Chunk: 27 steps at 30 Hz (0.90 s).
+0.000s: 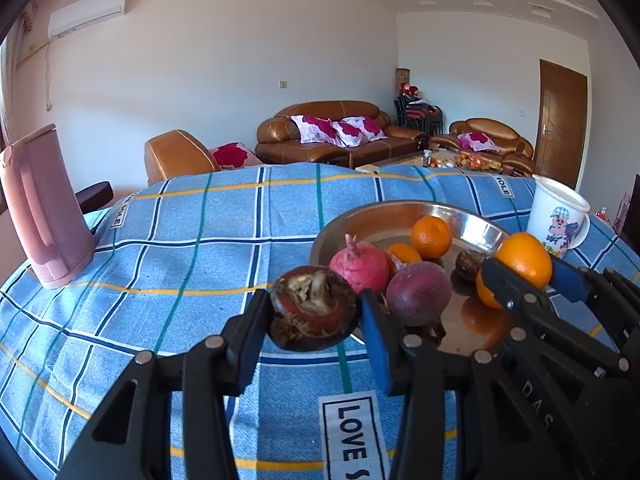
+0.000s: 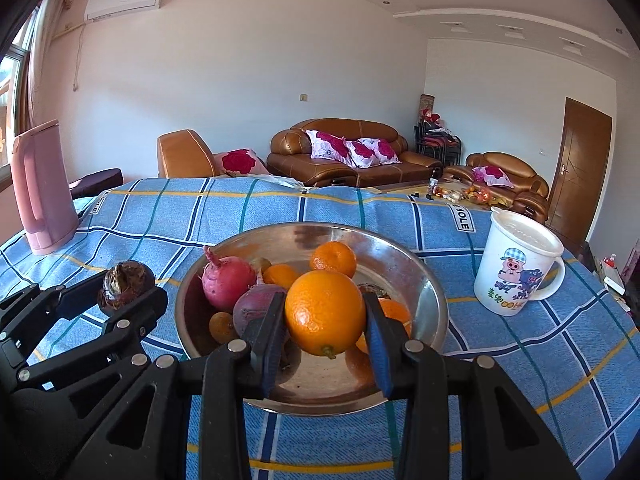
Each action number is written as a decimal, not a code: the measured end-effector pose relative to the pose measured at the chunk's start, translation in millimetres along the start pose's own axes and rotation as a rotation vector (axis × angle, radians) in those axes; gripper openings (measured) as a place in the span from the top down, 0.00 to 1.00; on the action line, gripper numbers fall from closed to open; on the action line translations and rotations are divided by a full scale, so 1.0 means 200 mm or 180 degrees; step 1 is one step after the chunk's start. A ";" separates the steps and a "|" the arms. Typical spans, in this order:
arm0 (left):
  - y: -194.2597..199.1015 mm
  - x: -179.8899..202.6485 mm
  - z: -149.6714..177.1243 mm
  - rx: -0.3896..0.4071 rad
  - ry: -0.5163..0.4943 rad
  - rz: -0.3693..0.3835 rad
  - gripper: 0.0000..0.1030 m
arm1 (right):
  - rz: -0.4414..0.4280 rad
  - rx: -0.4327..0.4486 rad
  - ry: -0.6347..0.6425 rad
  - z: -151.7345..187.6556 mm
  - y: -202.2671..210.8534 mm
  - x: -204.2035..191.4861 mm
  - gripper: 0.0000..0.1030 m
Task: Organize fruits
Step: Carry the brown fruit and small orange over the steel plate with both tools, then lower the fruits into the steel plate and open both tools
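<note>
A: Left to right, what do I have?

B: Upper left, a pink kettle on the blue checked cloth. My left gripper is clamped on a dark brown water chestnut, lower centre of its view, just left of the steel bowl.

A: And the right?

B: My right gripper pinches a big orange over the bowl, with a radish and tangerine inside. Far right, a white cartoon mug.

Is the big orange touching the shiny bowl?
Apart. The right wrist view shows the right gripper holding the big orange above the shiny bowl.
</note>
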State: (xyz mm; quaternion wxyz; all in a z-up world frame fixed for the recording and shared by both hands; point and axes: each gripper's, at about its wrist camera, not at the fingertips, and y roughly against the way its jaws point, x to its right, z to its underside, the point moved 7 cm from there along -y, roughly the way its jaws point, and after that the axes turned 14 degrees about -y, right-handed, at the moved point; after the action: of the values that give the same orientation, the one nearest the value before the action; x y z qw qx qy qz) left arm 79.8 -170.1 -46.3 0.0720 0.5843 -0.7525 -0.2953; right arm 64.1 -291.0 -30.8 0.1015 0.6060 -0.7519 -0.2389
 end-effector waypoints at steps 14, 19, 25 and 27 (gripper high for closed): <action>-0.06 0.17 -0.09 0.0019 -0.0095 0.0117 0.54 | 0.0115 0.0008 -0.0119 -0.06 -0.05 0.16 0.61; -0.09 0.23 -0.12 0.0011 -0.0099 0.0163 0.54 | 0.0155 0.0025 -0.0205 -0.09 -0.07 0.23 0.61; -0.12 0.29 -0.16 0.0023 -0.0130 0.0215 0.54 | 0.0194 0.0057 -0.0326 -0.14 -0.09 0.31 0.61; -0.13 0.31 -0.18 0.0030 -0.0133 0.0236 0.54 | 0.0209 0.0058 -0.0362 -0.15 -0.11 0.33 0.61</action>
State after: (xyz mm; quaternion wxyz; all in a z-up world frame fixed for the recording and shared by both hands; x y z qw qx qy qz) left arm 98.2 -243.6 -45.9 0.0644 0.5501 -0.7763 -0.3010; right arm 79.6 -365.1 -24.2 0.0609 0.5674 -0.7781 -0.2626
